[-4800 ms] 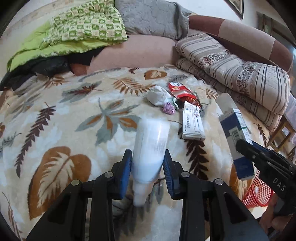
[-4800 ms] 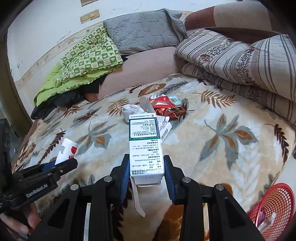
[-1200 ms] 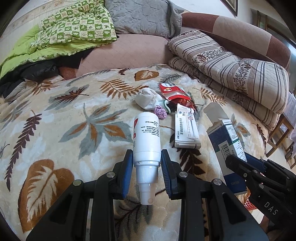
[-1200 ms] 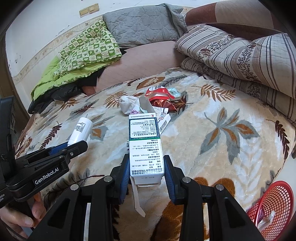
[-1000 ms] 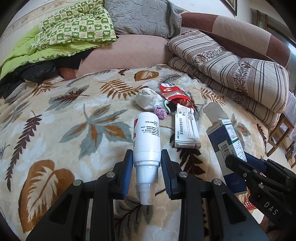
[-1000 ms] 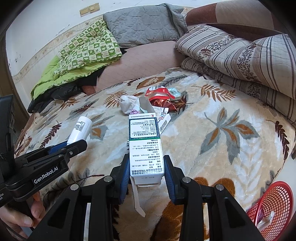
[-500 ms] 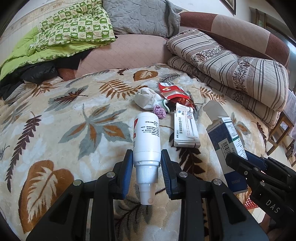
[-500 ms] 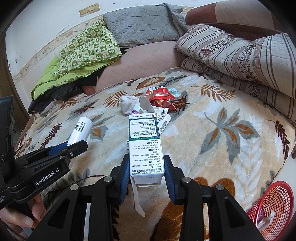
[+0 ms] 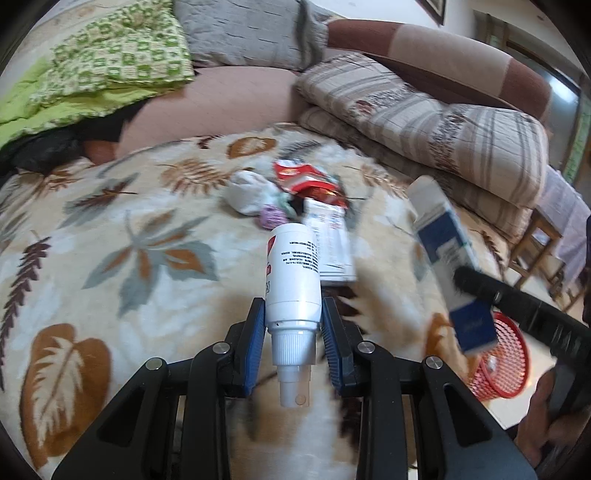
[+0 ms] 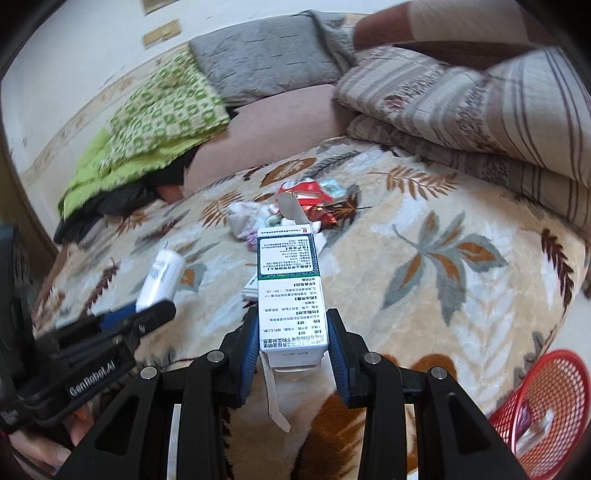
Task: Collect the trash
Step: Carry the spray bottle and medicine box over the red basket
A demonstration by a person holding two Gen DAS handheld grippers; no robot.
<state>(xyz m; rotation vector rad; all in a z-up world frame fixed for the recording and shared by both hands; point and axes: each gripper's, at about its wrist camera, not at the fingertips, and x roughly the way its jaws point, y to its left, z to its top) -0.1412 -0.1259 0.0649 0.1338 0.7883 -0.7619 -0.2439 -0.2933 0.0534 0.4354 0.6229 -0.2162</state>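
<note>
My left gripper (image 9: 293, 321) is shut on a white spray bottle (image 9: 293, 273), nozzle end toward the camera, held above the leaf-print blanket (image 9: 140, 258). My right gripper (image 10: 291, 332) is shut on a green-and-white medicine carton (image 10: 290, 284) with its end flaps open. In the left wrist view the same carton (image 9: 448, 254) shows its blue side at the right. Farther back on the blanket lie a red wrapper (image 9: 304, 179), a white crumpled wad (image 9: 249, 192), a small purple ball (image 9: 271, 218) and a flat white box (image 9: 332, 243). A red mesh basket (image 10: 543, 402) stands on the floor at the lower right.
Folded striped quilts (image 9: 443, 122) pile along the right of the bed. A green checked blanket (image 9: 110, 66) and a grey pillow (image 9: 251, 33) lie at the back. A wooden chair (image 9: 539, 254) stands off the bed's right side. A person's hand (image 10: 40, 446) grips the left tool.
Both views are now motion-blurred and the scene has shifted slightly. The carton in the left wrist view has tilted and slid a little lower right; the basket shows more. Both grips are unchanged.
</note>
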